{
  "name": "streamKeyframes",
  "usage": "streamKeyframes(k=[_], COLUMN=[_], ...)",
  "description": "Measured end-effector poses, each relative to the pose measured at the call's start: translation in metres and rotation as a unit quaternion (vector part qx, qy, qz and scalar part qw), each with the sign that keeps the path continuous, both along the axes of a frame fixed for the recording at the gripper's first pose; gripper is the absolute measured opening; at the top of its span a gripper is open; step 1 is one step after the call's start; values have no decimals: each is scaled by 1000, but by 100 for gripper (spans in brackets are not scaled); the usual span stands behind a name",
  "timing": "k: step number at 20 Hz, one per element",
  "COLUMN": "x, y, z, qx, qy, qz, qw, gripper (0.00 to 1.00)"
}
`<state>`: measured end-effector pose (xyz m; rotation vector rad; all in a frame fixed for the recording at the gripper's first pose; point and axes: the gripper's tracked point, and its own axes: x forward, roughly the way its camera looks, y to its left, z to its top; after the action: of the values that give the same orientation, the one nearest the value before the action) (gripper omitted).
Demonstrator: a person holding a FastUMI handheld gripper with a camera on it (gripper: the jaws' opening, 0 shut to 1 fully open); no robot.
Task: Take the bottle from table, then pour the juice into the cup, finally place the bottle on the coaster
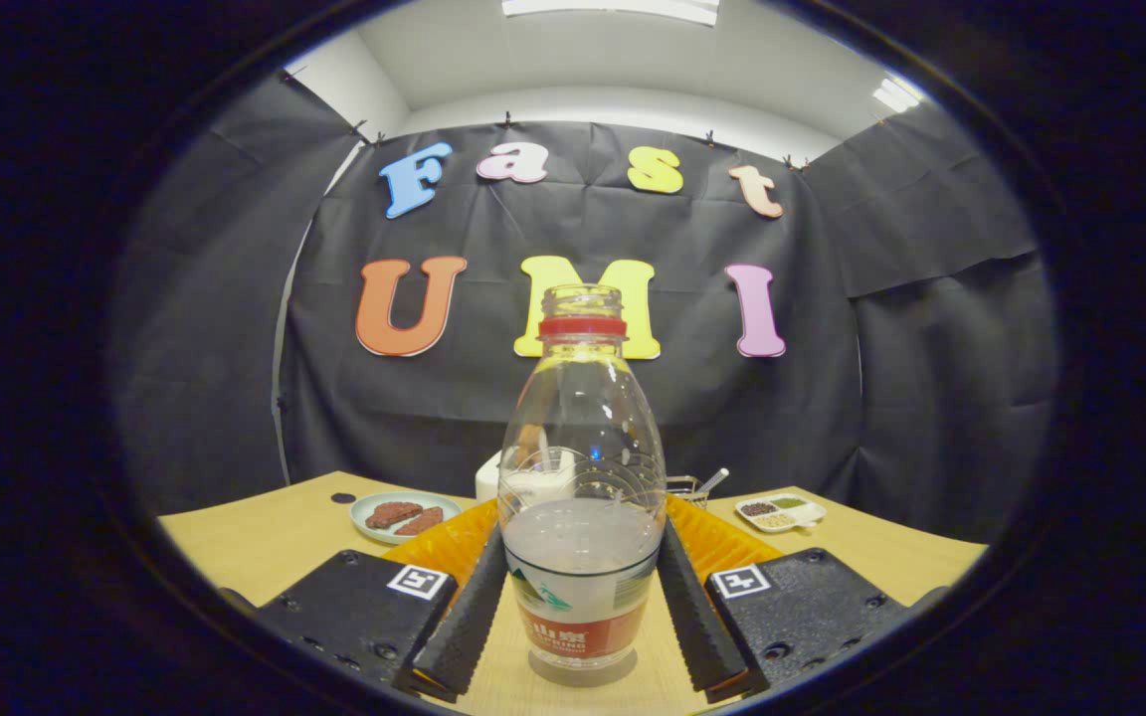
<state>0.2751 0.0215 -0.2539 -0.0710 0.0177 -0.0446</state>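
Two fingers: the gripper has its fingers partly closed on either side of the bottle, each inner face touching or almost touching the lower body; whether both really press on it, I cannot tell.
Bottle: the clear plastic bottle with a red neck ring and a red-and-white label stands between the fingers, on the light wooden table, with a shadow under its base.
Reason for hold: I judge the fingers sit low, at the label, so that the grip is near the heavy part with the liquid.
Axis: the long axis is upright; the open mouth, with no cap, points straight up, the base down.
Liquid: a pale cloudy juice fills only the lower part.
Behind the bottle: an orange ribbed mat shows on both sides, just beyond the fingers.
Beyond, to the left: a pale green round plate with two brown pieces.
Beyond, behind the bottle: a white cup, partly hidden.
Beyond, to the right: a small white divided dish with seeds.
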Motion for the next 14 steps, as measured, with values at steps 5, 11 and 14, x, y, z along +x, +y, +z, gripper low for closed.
streamKeyframes(k=[5, 11, 14], x=[20, 27, 29], y=[-3, -10, -15], z=[-45, -70, -74], qx=[-1, -1, 11], qy=[30, 29, 25], qz=[3, 6, 5], qw=[1000, 1000, 1000], gripper=[82, 82, 82])
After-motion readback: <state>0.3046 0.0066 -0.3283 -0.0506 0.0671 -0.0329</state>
